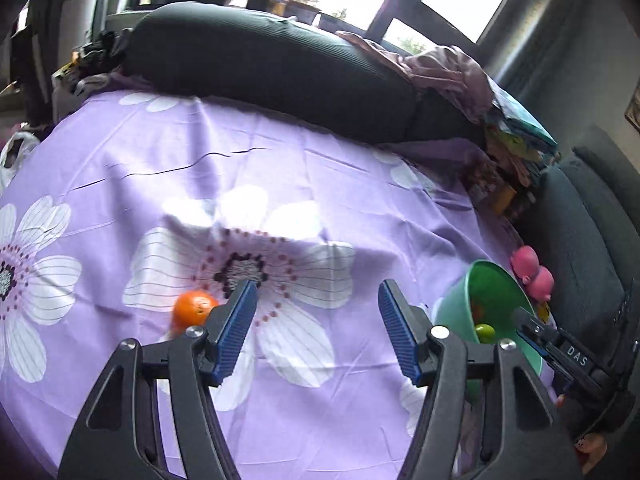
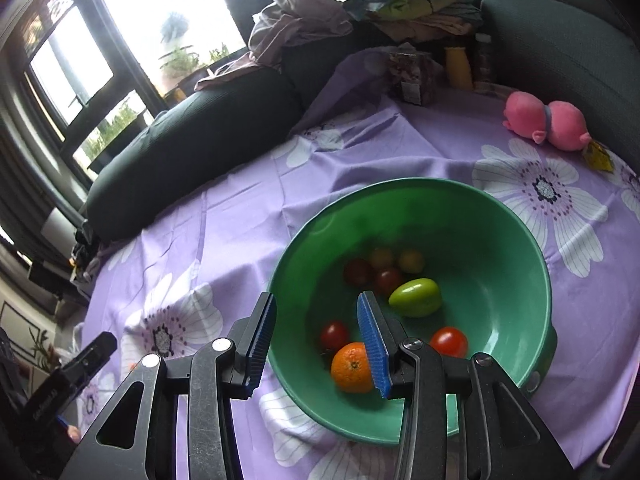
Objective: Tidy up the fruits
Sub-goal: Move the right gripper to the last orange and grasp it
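Note:
An orange mandarin (image 1: 192,312) lies on the purple flowered sheet (image 1: 200,152), just left of my left gripper (image 1: 316,300), which is open and empty above the sheet. A green bowl (image 2: 500,232) holds a mandarin (image 2: 352,368), a green fruit (image 2: 416,298) and several small red and yellow tomatoes (image 2: 448,342). My right gripper (image 2: 316,312) is open and empty over the bowl's near-left rim. The bowl also shows in the left wrist view (image 1: 492,288) at the right, with the right gripper (image 1: 560,348) over it.
A dark bolster cushion (image 1: 272,64) lies along the far side. A pink plush toy (image 2: 548,124) sits beyond the bowl. Piled clothes (image 2: 400,0), a yellow bottle (image 2: 458,66) and a packet stand at the back. A grey sofa cushion (image 2: 560,48) is at the right.

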`<action>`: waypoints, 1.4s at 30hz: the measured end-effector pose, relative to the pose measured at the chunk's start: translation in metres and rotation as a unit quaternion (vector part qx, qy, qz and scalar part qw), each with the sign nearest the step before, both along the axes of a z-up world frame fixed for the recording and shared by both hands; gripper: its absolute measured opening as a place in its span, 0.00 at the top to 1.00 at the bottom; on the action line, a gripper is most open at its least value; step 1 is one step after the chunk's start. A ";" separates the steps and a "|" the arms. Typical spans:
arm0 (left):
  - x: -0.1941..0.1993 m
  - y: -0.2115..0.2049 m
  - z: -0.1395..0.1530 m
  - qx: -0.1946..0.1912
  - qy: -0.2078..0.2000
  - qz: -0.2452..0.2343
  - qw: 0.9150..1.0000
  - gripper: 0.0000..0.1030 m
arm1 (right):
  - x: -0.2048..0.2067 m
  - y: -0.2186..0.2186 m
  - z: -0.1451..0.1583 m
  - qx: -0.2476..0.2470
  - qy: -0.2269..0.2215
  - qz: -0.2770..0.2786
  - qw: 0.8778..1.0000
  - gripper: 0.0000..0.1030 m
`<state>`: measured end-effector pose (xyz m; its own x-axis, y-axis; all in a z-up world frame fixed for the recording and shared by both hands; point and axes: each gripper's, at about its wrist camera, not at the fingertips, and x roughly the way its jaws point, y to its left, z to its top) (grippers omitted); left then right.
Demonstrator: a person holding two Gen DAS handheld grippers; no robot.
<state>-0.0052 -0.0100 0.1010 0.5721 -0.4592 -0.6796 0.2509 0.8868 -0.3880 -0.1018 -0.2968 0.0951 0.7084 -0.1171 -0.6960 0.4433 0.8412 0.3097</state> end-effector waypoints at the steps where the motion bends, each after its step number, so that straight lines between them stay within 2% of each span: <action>1: 0.003 0.013 -0.001 0.000 0.006 0.023 1.000 0.39 | 0.003 0.005 0.000 -0.002 0.002 0.008 1.000 0.59; 4: 0.007 0.041 -0.005 0.008 0.021 0.083 0.996 0.39 | 0.013 0.023 0.000 -0.008 0.002 0.035 0.999 0.59; 9: 0.014 0.064 -0.013 0.017 0.052 0.129 0.990 0.39 | 0.041 0.072 -0.005 -0.011 0.002 0.116 0.993 0.58; 12: 0.014 0.071 -0.015 0.026 0.056 0.150 0.987 0.39 | 0.063 0.104 -0.019 0.024 0.014 0.187 0.982 0.58; 15: 0.016 0.079 -0.018 0.018 0.063 0.158 0.985 0.39 | 0.086 0.135 -0.037 0.062 0.039 0.233 0.970 0.58; 21: 0.020 0.090 -0.022 0.024 0.071 0.179 0.981 0.38 | 0.117 0.183 -0.063 0.096 0.064 0.274 0.955 0.58; 25: 0.022 0.095 -0.025 0.008 0.080 0.175 0.981 0.38 | 0.126 0.203 -0.082 0.077 0.090 0.282 0.952 0.58; 33: 0.022 0.088 -0.024 0.021 0.075 0.159 0.984 0.38 | 0.131 0.215 -0.094 0.051 0.084 0.281 0.955 0.54; 37: 0.020 0.078 -0.022 0.025 0.068 0.144 0.987 0.38 | 0.125 0.202 -0.089 0.054 0.103 0.260 0.959 0.54; 42: 0.017 0.053 -0.019 0.037 0.055 0.103 0.992 0.38 | 0.108 0.158 -0.078 0.039 0.146 0.197 0.969 0.54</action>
<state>0.0119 0.0431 0.0823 0.5686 -0.2856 -0.7714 0.0201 0.9423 -0.3341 0.0058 -0.1391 0.0171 0.4582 0.1837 -0.8697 0.1702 0.9422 0.2887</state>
